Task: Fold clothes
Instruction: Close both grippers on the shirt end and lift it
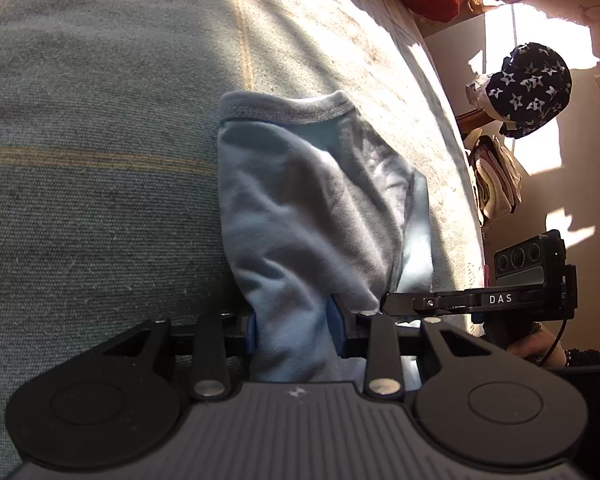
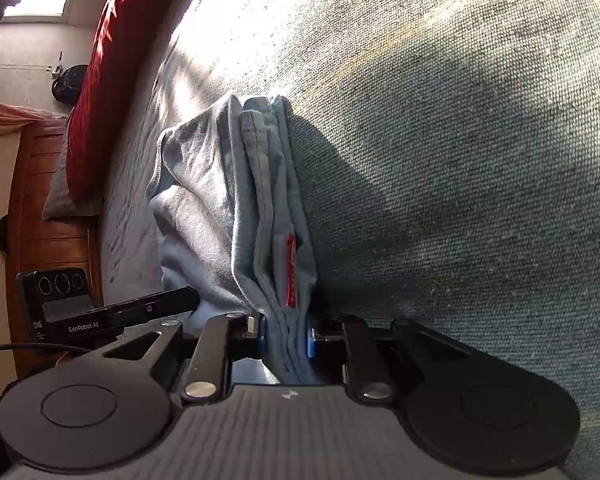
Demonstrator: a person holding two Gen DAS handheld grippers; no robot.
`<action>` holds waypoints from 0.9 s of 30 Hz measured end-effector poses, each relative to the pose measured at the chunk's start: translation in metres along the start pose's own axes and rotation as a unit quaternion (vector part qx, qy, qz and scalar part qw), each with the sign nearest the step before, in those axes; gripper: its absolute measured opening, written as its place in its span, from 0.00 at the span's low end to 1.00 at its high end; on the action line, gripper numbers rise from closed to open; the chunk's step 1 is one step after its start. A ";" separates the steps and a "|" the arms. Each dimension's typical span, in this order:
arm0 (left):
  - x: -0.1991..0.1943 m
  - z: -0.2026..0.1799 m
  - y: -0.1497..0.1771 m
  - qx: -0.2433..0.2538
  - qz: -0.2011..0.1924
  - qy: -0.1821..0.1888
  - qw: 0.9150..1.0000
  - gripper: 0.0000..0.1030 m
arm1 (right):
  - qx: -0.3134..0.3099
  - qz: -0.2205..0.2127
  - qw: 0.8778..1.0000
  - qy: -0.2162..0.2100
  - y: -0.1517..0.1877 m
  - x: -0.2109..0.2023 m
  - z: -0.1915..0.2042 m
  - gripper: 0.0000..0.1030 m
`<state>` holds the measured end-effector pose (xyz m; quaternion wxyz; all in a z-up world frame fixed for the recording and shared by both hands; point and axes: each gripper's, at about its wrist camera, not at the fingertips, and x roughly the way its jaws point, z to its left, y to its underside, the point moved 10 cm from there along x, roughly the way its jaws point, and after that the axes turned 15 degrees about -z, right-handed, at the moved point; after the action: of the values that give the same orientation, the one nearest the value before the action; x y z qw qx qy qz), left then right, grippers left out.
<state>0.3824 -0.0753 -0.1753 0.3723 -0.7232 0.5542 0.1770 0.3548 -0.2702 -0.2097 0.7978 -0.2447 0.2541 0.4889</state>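
You have both the left gripper (image 1: 296, 330) and right gripper (image 2: 286, 336) with fingers clamped on the near edge of the light-blue garment (image 1: 308, 200), bunched on the green bedspread (image 1: 100, 160), apparently mid-fold; next needs an even carry, grips held.

A bed (image 1: 100, 200) covered in coarse grey-green woven cloth with thin yellow stripes fills most of both views, lit by a bright sun patch toward the upper middle of each frame. On it lies 1 light blue garment (image 1: 312, 200), bunched and folded in layers at the centre of the frame, its ribbed hem toward the top. A red pillow (image 2: 108, 80) rests at the bed's far end, upper left in the right wrist view.
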 end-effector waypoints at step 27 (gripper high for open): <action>-0.054 -0.043 -0.011 -0.005 -0.030 0.021 0.999 0.06 | -0.072 -0.015 0.997 0.000 0.017 -0.026 0.083 0.19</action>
<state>0.3689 -0.0695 -0.1069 0.3618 -0.7452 0.5388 0.1531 0.3436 -0.2273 -0.1333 0.7855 -0.3055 0.2141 0.4938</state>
